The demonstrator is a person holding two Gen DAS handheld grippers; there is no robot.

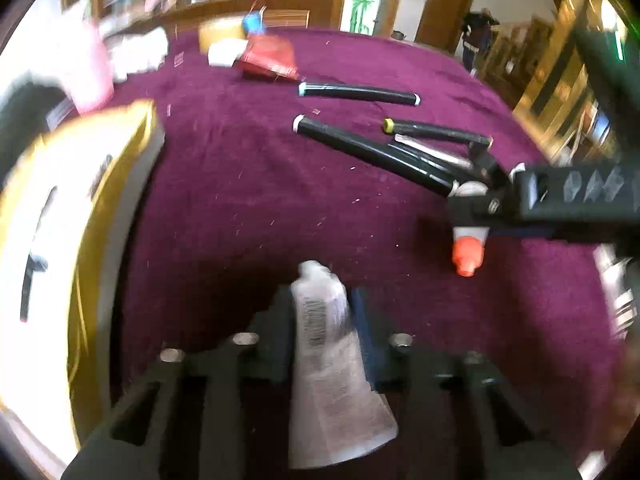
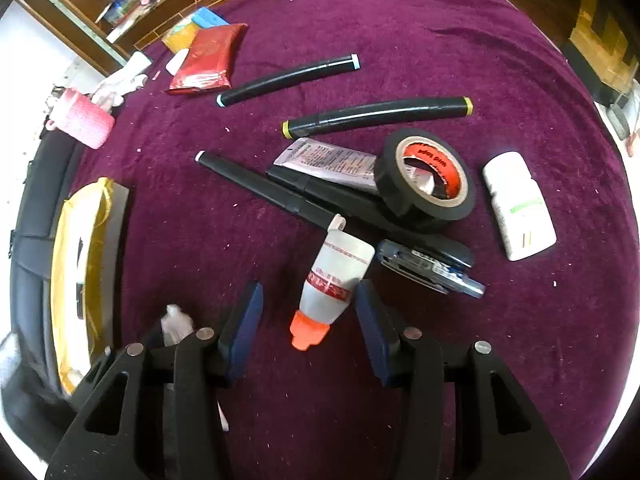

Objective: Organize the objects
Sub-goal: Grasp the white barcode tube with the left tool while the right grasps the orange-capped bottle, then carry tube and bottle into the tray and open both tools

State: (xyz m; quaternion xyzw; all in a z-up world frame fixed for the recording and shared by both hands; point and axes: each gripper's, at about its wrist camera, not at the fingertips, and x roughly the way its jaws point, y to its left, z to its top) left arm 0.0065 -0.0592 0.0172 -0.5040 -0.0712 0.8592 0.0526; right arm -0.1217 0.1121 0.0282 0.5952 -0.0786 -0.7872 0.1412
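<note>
A flat silver tube (image 1: 332, 360) is pinched between the narrowed pads of the left gripper (image 1: 320, 320), gripped near its crimped end so that it can be lifted clear of the cloth (image 1: 240, 200) and, most likely, carried to the yellow-lined box (image 1: 80, 240) lying just to the left. The right gripper (image 2: 308, 316) is held part open and pointed steeply down, its pads set on either side of a small glue bottle (image 2: 336, 276) with an orange cap but not pressed on it; a pickup appears to be prepared. Beyond the bottle, in the right wrist view, black markers (image 2: 376, 116), a roll of black tape (image 2: 426, 178), a second tube (image 2: 328, 162), a white pill bottle (image 2: 518, 204) and a clear blue item (image 2: 428, 270) are left scattered, still to be sorted.
</note>
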